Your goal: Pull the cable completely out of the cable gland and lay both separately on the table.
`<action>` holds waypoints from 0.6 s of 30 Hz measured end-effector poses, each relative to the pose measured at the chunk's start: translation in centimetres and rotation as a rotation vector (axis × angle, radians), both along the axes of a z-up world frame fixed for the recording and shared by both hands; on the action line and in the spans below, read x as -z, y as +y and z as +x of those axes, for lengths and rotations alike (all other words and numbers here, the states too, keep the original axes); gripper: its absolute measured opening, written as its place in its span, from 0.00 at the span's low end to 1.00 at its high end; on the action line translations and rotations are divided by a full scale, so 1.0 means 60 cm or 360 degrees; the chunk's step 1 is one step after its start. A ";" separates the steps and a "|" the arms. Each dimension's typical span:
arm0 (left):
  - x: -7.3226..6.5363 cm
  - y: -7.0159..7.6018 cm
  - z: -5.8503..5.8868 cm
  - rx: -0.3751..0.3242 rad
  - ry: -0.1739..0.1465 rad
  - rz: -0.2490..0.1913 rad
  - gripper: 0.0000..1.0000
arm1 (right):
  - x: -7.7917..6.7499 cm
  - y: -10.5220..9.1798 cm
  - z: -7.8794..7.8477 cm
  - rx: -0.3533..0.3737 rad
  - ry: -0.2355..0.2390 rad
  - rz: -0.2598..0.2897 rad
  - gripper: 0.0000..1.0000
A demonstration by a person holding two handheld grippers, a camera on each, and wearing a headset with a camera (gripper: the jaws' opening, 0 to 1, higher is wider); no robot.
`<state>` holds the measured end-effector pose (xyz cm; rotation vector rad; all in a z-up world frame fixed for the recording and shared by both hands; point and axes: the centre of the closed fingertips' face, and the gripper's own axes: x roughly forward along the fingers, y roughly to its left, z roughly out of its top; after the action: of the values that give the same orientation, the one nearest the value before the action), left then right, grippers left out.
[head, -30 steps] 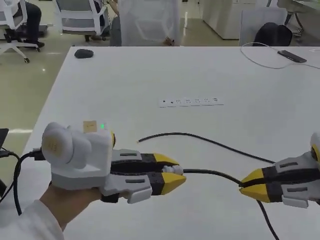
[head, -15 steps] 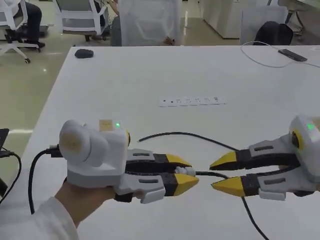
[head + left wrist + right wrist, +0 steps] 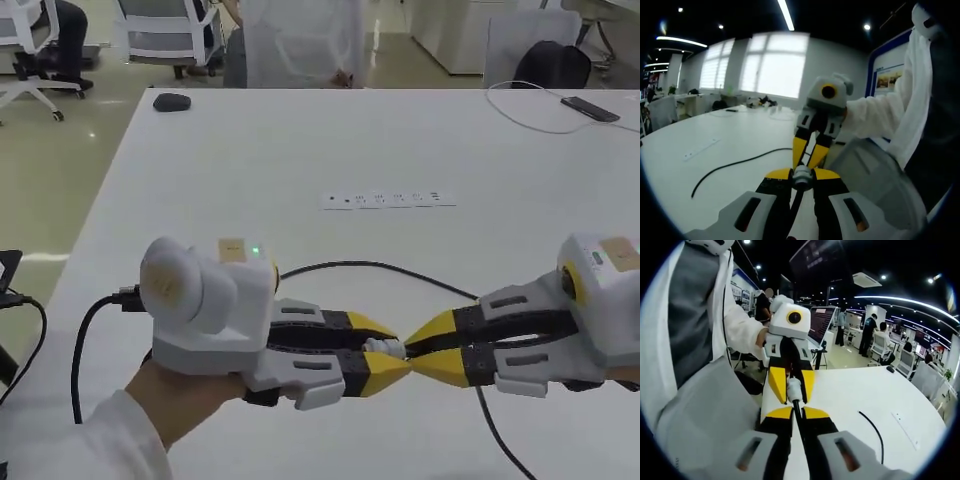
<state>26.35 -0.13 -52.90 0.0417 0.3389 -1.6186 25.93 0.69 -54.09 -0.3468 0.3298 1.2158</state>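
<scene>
head view, grippers: left gripper (image 3: 397, 349) and right gripper (image 3: 412, 354) meet tip to tip above the table (image 3: 300, 150).
head view, gland: small pale gland (image 3: 383, 347) sits in the left jaws, off the table.
head view, cable: black cable (image 3: 370, 265) arcs across the table behind the grippers. another stretch runs toward the near edge under the right gripper.
left gripper view, tongs: clamped on the gland. the right gripper comes in from ahead, its nose nearly touching.
right gripper view, tongs: together on the cable, just beside the gland. the cable still enters the gland.
axis: the gland's long axis lies along the line of the two grippers, left to right for the person. its cable end points toward the right gripper.
step: both grips look set, and the pull is not yet done.
next: probably draw the grippers straight apart along that axis with both clamps firm until the cable clears, then lay each piece down well apart.
</scene>
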 end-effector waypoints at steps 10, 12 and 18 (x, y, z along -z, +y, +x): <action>0.008 0.008 -0.001 -0.0002 -0.0006 0.0030 0.16 | 0.018 -0.014 -0.005 0.0003 0.0032 -0.0026 0.05; 0.010 0.013 0.001 -0.0008 -0.0005 0.0035 0.16 | 0.022 -0.022 -0.005 0.0016 0.0042 -0.0037 0.05; 0.014 0.027 0.008 -0.0043 0.0001 0.0048 0.16 | 0.031 -0.042 -0.008 0.0052 0.0065 -0.0060 0.05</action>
<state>26.85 1.52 -53.73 0.0589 0.3629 -1.5869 25.47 -1.83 -55.95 -0.3486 0.3924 1.1872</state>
